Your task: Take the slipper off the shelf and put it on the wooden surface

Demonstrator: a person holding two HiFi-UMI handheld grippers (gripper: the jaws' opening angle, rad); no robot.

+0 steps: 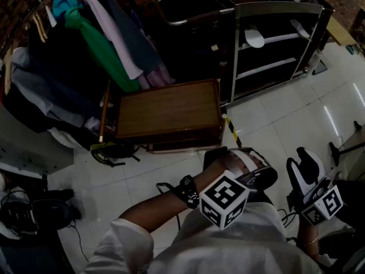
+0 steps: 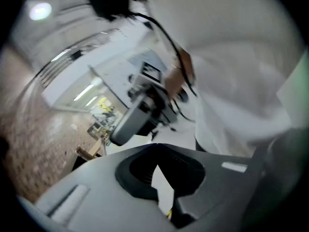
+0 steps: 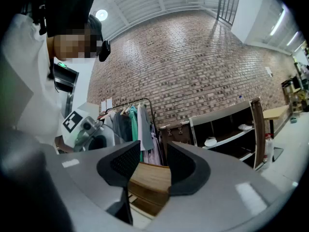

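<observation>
Two white slippers [image 1: 254, 37] [image 1: 299, 27] lie on the upper level of a dark shelf unit [image 1: 274, 67] at the back right. The wooden surface [image 1: 168, 110], a low brown box top, is in the middle of the head view. Both grippers hang low, near the person's body and well short of the shelf. My left gripper [image 1: 254, 170] [image 2: 157, 146] has its tips together with nothing held. My right gripper [image 1: 305, 161] [image 3: 153, 146] is open and empty. Between its jaws I see the wooden surface [image 3: 149, 175], and to their right a slipper [image 3: 210, 141] on the shelf [image 3: 227, 124].
A clothes rack [image 1: 97, 44] full of garments stands left of the wooden surface. A dark cabinet [image 1: 188, 33] is behind it. A bag with cables [image 1: 114, 150] lies on the white tiled floor, and a black-yellow striped strip [image 1: 232, 131] sits by the box's right corner.
</observation>
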